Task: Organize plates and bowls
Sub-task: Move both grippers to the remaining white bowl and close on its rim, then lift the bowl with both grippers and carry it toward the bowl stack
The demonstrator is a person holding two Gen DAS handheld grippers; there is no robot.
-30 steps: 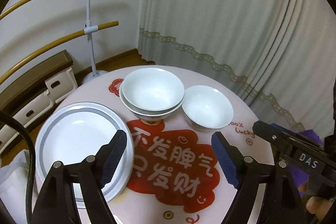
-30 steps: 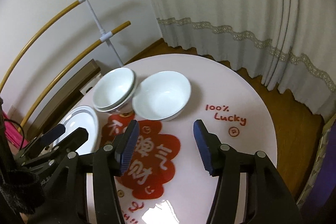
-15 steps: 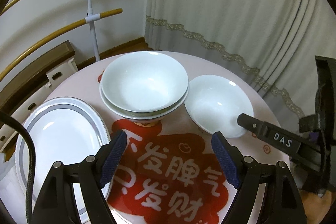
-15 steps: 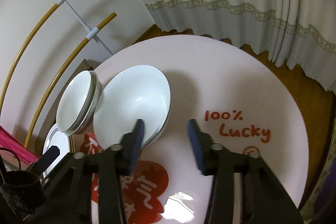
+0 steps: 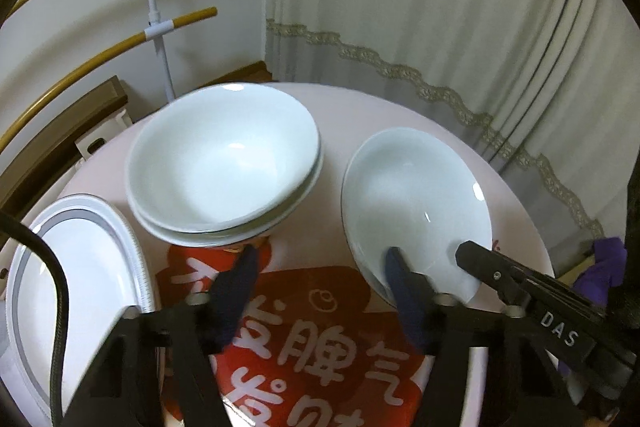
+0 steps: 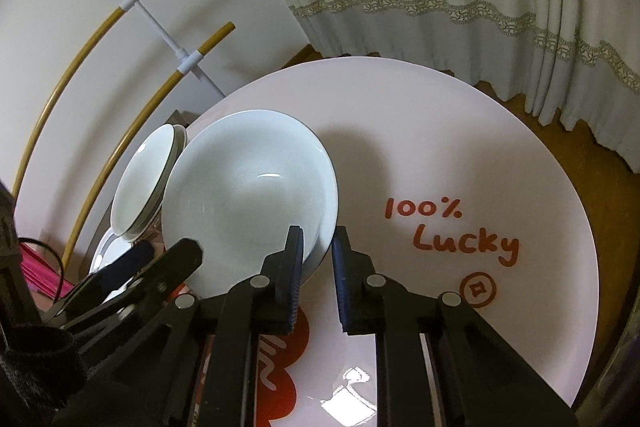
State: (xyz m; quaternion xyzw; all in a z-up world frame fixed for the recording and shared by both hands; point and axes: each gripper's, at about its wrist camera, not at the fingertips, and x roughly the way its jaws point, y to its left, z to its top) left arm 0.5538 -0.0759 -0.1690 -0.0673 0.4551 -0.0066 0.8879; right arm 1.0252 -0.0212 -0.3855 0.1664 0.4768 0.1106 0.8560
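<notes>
- The right tool [image 6: 316, 259] had closed in over the last second: its blue-padded fingers, wide apart a second before, now pinched the near rim of the single white ceramic bowl [image 6: 248, 199], one pad inside the wall and one outside.
- That bowl sat tipped toward the frame's right in the left wrist view [image 5: 416, 203], which I read as the start of a lift; it was likely headed for the stack of two white bowls [image 5: 224, 163] just beside it.
- The left tool [image 5: 320, 267] stayed spread and empty, low over the round pale-pink tabletop with its red print [image 5: 320, 327], and had moved closer to the crockery.
- The left wrist view alone showed the grey-rimmed white plate [image 5: 80, 267] at lower left and the gap between stack and single bowl.
- The right wrist view alone showed the pinch itself, plus the bare "100% Lucky" stretch of tabletop [image 6: 452, 227] at right; there the stack [image 6: 148, 183] appeared only edge-on, at centre left.
</notes>
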